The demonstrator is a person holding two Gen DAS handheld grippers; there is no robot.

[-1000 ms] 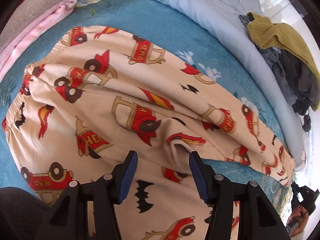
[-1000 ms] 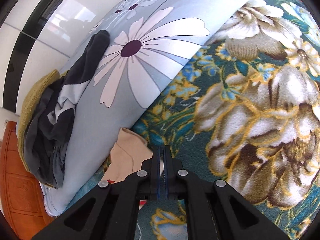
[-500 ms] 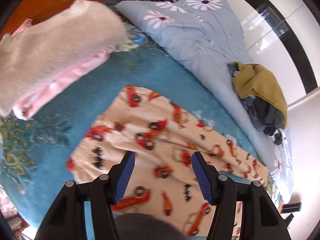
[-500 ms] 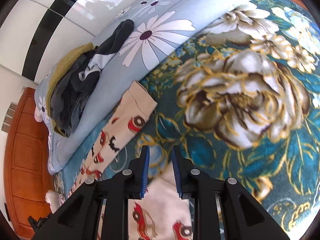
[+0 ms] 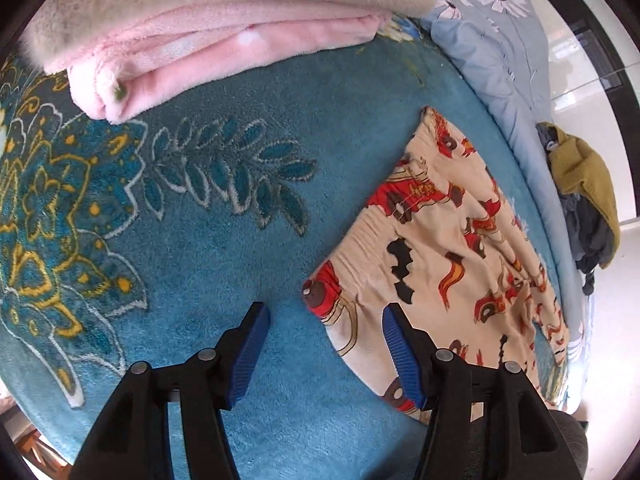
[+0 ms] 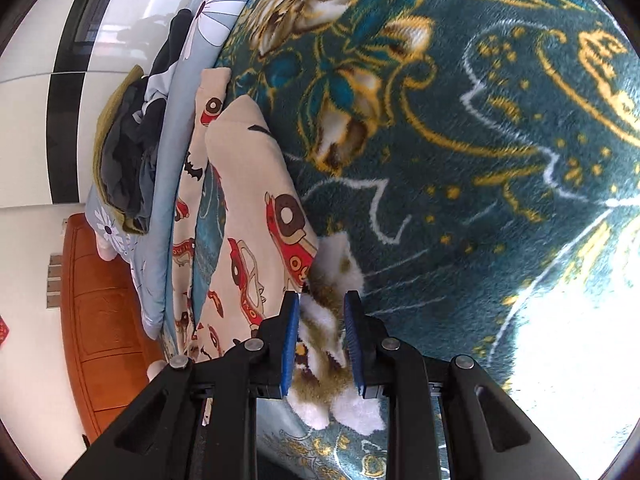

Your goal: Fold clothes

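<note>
Two grippers in play over the teal floral blanket (image 5: pixel 224 92). Starting at the left of the left wrist view: folded pink and beige plush blankets (image 5: pixel 208 36) sit stacked along the top edge. Moving right, the left gripper (image 5: pixel 325 316) hangs above bare blanket with its blue pads spread wide, nothing between them, and the corner of the printed pajama pants (image 5: pixel 452 248) lies just ahead of its right finger. The cream pants, covered in red cars and black bats, run away to the right with the elastic waistband nearest the gripper. Beyond them a pale blue daisy duvet (image 5: pixel 504 48), and on it a heap of mustard and dark grey clothes (image 5: pixel 584 184).

Over to the right wrist view: orange wooden furniture (image 6: pixel 104 300) far left, then the duvet, then both pant legs lying side by side on the blanket. The right gripper (image 6: pixel 322 304) has its jaws parted, pads framing only blanket pile, the nearer leg's hem just left of its left finger.
</note>
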